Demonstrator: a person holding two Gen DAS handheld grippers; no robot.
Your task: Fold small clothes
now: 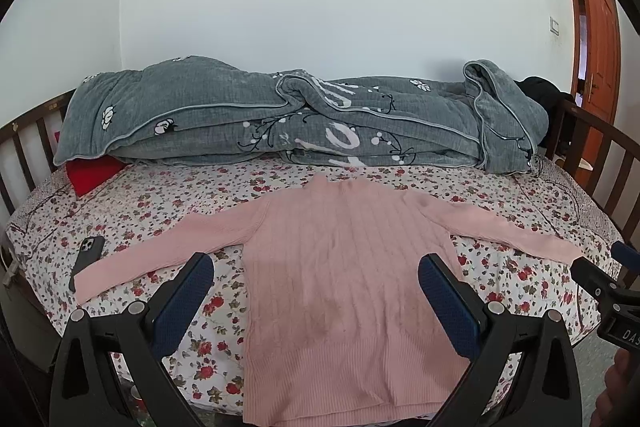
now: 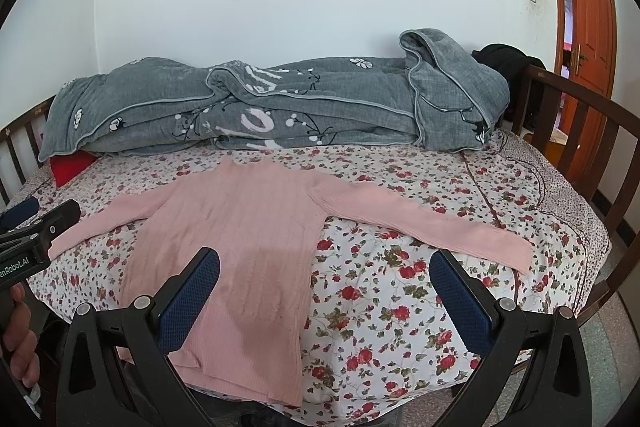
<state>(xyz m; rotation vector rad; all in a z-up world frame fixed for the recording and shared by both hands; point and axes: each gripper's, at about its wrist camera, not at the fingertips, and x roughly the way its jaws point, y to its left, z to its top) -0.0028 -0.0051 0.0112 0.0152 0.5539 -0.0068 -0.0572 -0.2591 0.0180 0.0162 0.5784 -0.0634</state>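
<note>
**Sweater flat on bed, both grippers idle**

At far left, a dark phone (image 1: 89, 254) lies on the floral bed sheet (image 1: 168, 203), its near end under the cuff of the sweater's left sleeve. A red cushion (image 1: 93, 174) pokes from beneath the grey quilt (image 1: 280, 115) heaped along the far side.

Your left gripper (image 1: 316, 277) hangs above the sweater's body, jaws spread wide, touching nothing.

The pink sweater (image 1: 344, 267) lies flat near the bed's near edge, collar away from you, both sleeves spread outward.

Your right gripper (image 2: 325, 273) hovers over the sweater's right edge and the sheet, jaws spread, holding nothing.

At far right stands an orange door (image 2: 588, 39).
</note>
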